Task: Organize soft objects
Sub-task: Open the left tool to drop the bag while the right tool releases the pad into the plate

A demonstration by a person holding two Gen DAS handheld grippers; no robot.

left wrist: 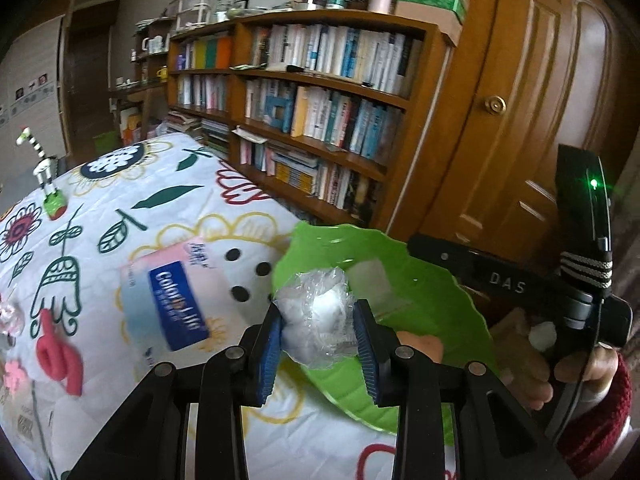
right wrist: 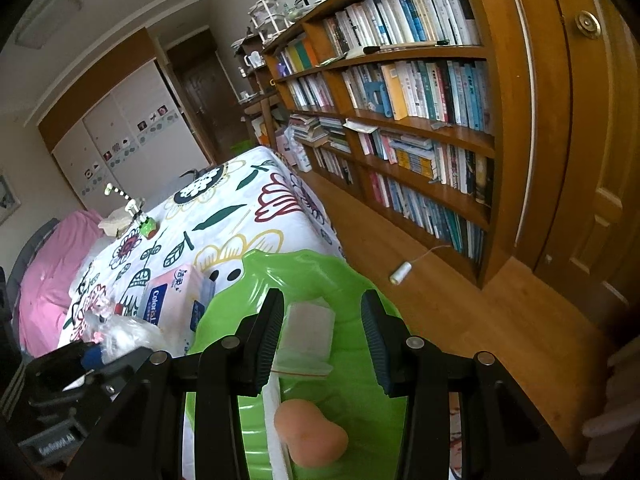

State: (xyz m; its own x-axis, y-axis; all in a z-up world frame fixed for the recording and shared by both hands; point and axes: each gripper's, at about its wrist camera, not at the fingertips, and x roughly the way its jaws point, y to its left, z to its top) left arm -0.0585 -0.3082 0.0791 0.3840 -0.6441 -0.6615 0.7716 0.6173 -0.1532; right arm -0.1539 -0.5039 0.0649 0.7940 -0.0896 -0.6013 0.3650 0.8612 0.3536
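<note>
My left gripper (left wrist: 318, 326) is shut on a clear plastic bag of white cotton balls (left wrist: 316, 316) and holds it over the near rim of a green leaf-shaped tray (left wrist: 420, 300). In the right wrist view my right gripper (right wrist: 323, 336) is open and empty above the same tray (right wrist: 352, 280). Under it lie a small clear zip bag of white pads (right wrist: 310, 330) and a peach makeup sponge (right wrist: 310, 436). A pink and blue tissue pack (left wrist: 168, 300) lies on the flowered bedspread, also seen in the right wrist view (right wrist: 172, 300).
A red soft toy (left wrist: 60, 354) and a pink flower piece (left wrist: 14, 374) lie at the bed's left edge. A striped toy figure (left wrist: 46, 176) stands farther back. A wooden bookshelf (left wrist: 320, 112) and door (left wrist: 540, 100) stand right of the bed. A white spool (right wrist: 400, 272) lies on the floor.
</note>
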